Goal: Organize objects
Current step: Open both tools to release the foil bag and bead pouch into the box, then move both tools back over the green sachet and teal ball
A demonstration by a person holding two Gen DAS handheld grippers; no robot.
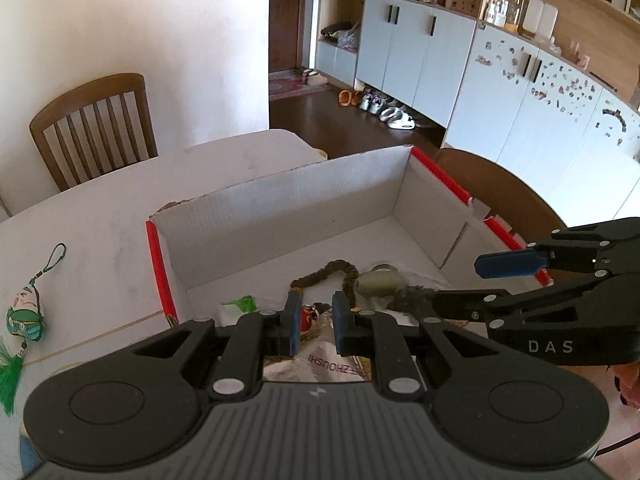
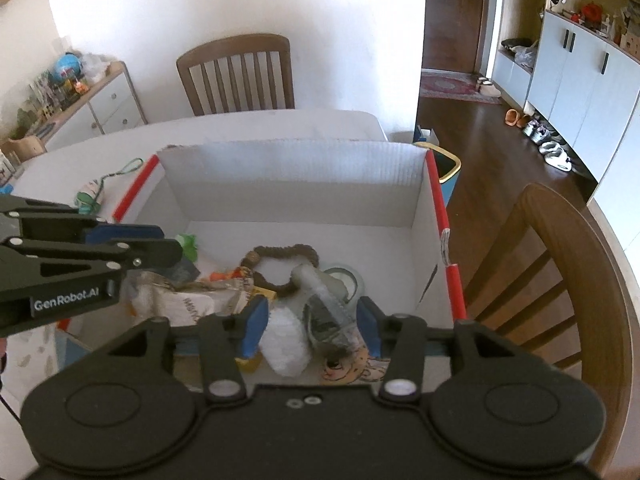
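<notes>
My left fingers [image 1: 314,322] parted, empty; right fingers [image 2: 312,322] wide apart around a clear plastic packet [image 2: 330,316], both low-centre over the filled cardboard box [image 2: 292,172]; sachet charm [image 1: 26,320] on counter [image 1: 100,240], left.

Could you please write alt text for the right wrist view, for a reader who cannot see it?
The right tool hangs open over a white cardboard box of small clutter, including a brown bead bracelet. The left tool reaches in from the left. A wooden chair stands behind the table.
</notes>
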